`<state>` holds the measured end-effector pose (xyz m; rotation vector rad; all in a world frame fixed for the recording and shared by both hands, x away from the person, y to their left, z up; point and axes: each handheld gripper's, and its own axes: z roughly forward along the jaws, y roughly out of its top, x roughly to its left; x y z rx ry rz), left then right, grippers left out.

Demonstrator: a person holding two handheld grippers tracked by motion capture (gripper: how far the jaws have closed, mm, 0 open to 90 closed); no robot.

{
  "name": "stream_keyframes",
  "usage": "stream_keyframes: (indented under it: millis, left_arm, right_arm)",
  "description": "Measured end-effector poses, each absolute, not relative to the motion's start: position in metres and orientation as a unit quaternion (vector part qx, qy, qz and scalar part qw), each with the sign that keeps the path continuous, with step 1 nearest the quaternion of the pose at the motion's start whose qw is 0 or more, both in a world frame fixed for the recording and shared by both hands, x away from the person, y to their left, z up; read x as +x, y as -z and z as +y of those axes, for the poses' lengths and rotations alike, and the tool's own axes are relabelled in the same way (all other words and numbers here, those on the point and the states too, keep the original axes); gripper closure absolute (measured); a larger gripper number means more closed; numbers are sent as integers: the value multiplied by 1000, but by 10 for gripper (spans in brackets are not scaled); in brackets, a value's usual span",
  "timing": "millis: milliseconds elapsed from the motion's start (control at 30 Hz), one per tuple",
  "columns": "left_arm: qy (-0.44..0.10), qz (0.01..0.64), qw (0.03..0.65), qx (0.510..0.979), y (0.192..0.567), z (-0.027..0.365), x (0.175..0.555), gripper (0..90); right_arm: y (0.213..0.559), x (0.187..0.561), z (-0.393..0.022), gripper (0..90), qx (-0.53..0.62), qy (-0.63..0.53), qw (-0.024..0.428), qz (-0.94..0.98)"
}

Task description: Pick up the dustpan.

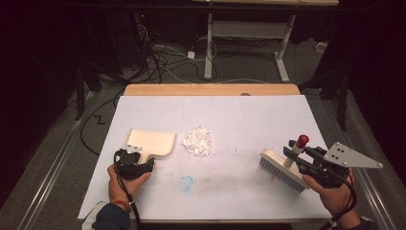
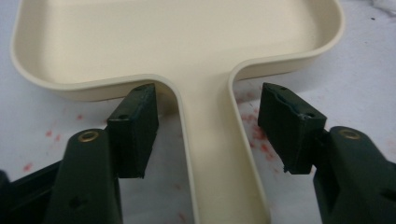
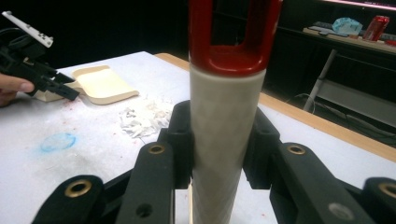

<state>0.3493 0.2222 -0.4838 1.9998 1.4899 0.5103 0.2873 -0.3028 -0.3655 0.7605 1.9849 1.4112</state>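
- Left gripper (image 2: 208,135): jaws apart, one on each side of the dustpan handle (image 2: 212,154); the pads stand clear of the handle's edges, so nothing is clamped yet.
- Dustpan (image 1: 149,142): lies flat on the white table (image 1: 239,115), tray pointing away from the person, handle pointing back toward the left hand (image 1: 125,179). Its long axis runs straight between the jaws (the relation the coming grasp likely turns on).
- Right gripper (image 3: 219,140): clamped on the white brush handle (image 3: 226,140) below its red cap (image 3: 233,32); the brush (image 1: 283,170) rests bristles-down at the table's right.
- Paper scraps (image 1: 197,141): a small heap just right of the dustpan tray, well apart from the brush; whether any scrap touches the tray rim is hard to tell.
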Motion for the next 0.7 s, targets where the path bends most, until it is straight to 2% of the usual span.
stream_keyframes:
  millis: [67,200,700]
  left_arm:
    - [-189,557,295,753,484,226,354,543]
    - [-187,548,293,761,482,229,359,634]
    - [-172,517,271,794,462,240,359,641]
  right_arm:
    - [366,286,-303,707,287,-529,290,744]
    - [368,287,-300,706,284,-526,287,749]
    - [366,287,-302,707,283,-530,288,746]
